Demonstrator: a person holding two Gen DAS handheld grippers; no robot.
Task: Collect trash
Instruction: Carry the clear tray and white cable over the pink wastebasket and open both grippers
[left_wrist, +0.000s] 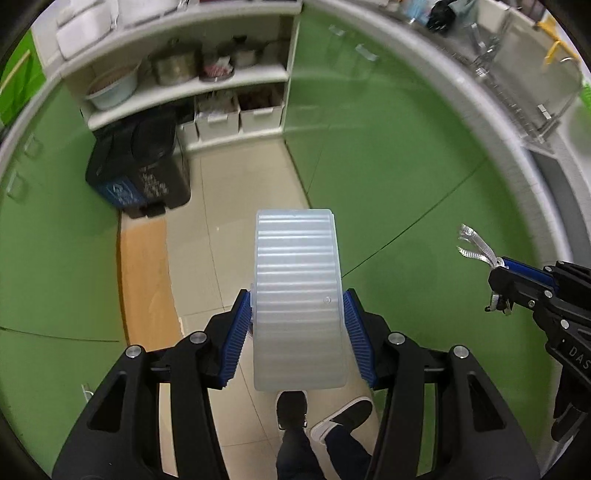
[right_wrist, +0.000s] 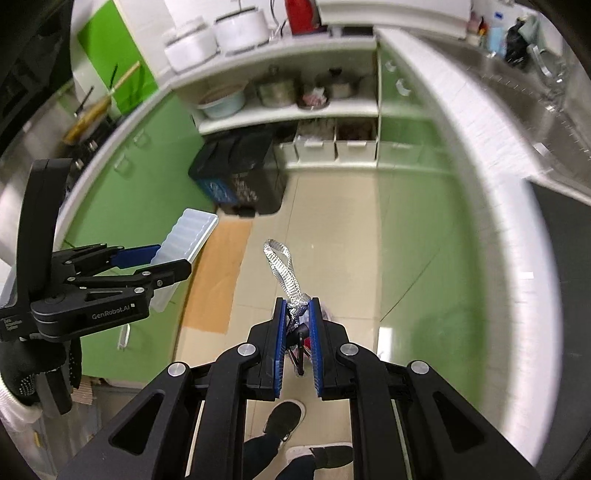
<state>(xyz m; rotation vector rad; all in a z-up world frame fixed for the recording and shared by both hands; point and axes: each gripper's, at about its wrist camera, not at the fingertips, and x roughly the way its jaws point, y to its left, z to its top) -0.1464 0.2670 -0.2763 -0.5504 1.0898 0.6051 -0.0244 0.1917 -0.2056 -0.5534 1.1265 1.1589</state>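
My left gripper (left_wrist: 297, 301) is shut on a translucent ribbed plastic container (left_wrist: 297, 295) and holds it in the air above the kitchen floor. The container also shows in the right wrist view (right_wrist: 184, 240), at the left. My right gripper (right_wrist: 297, 308) is shut on a silver mesh ribbon (right_wrist: 282, 271) tied to a small bag that hangs between the fingers. In the left wrist view the right gripper (left_wrist: 496, 282) is at the far right with the ribbon (left_wrist: 472, 243) sticking out. A dark two-part trash bin (left_wrist: 142, 166) stands on the floor ahead, also in the right wrist view (right_wrist: 240, 173).
Green cabinets (left_wrist: 388, 155) line both sides of a narrow tiled aisle. Open shelves (left_wrist: 192, 85) hold pots, a bowl and white storage boxes behind the bin. A brown mat (left_wrist: 144, 273) lies on the floor at the left. The person's feet (left_wrist: 291, 410) are below.
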